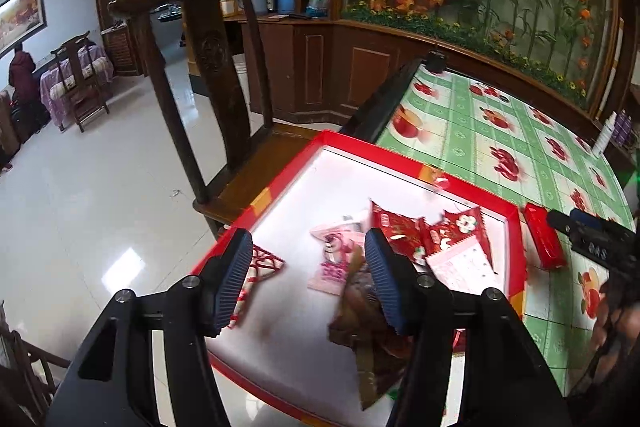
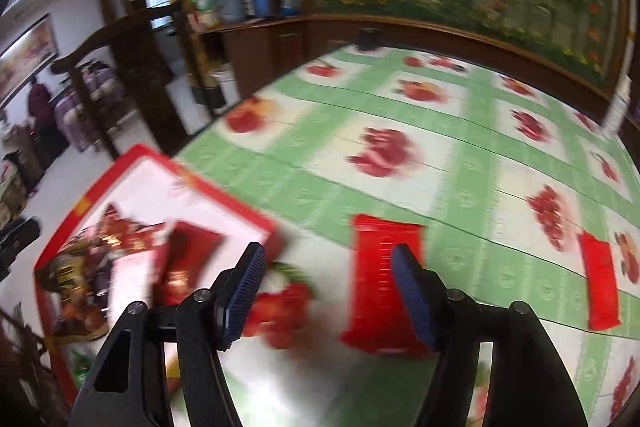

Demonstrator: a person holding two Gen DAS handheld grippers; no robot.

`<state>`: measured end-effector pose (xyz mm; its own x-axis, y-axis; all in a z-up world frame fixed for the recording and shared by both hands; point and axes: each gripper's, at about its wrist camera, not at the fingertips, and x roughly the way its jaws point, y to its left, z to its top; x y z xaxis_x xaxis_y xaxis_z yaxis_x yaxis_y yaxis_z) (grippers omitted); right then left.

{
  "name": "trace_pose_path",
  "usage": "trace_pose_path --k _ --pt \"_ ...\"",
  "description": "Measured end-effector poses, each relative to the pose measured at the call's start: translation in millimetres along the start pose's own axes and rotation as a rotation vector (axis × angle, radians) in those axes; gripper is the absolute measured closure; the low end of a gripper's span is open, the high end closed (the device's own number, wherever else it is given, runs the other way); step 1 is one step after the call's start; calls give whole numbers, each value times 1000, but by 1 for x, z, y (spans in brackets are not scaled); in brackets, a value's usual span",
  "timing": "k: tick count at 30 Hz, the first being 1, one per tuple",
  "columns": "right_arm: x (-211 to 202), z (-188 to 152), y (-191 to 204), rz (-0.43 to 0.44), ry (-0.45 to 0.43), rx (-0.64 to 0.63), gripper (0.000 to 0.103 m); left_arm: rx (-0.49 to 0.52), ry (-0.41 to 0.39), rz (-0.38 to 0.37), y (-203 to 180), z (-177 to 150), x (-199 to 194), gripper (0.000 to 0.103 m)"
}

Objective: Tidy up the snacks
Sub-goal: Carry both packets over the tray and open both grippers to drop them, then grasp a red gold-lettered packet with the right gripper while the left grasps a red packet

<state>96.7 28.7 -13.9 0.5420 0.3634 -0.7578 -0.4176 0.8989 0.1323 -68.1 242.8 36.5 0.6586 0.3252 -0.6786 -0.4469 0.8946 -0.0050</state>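
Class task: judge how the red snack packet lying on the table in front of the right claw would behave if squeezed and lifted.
The red snack packet looks like a flat, ridged wrapper, so it probably flexes and crinkles. Its glossy film may slip between the fingers. Lying flat on the tablecloth, it should slide, not roll.

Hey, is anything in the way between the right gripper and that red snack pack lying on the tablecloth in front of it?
Nothing visible. The right gripper is open, and the red snack pack lies flat on the tablecloth just ahead, partly behind one gripper finger. The view is blurred, so small clutter could be missed.
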Motion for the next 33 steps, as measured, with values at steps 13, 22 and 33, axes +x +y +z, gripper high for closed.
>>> trace_pose_path --k 13,22,33 --pt "53 -5 -32 -104 143 46 25 57 32 -40 -26 -6 0 44" --pt "51 -15 -37 -118 154 71 55 105 42 -73 -50 -9 -5 44" --pt "-21 -51 -64 113 144 102 35 311 50 -215 -143 -16 -24 40"
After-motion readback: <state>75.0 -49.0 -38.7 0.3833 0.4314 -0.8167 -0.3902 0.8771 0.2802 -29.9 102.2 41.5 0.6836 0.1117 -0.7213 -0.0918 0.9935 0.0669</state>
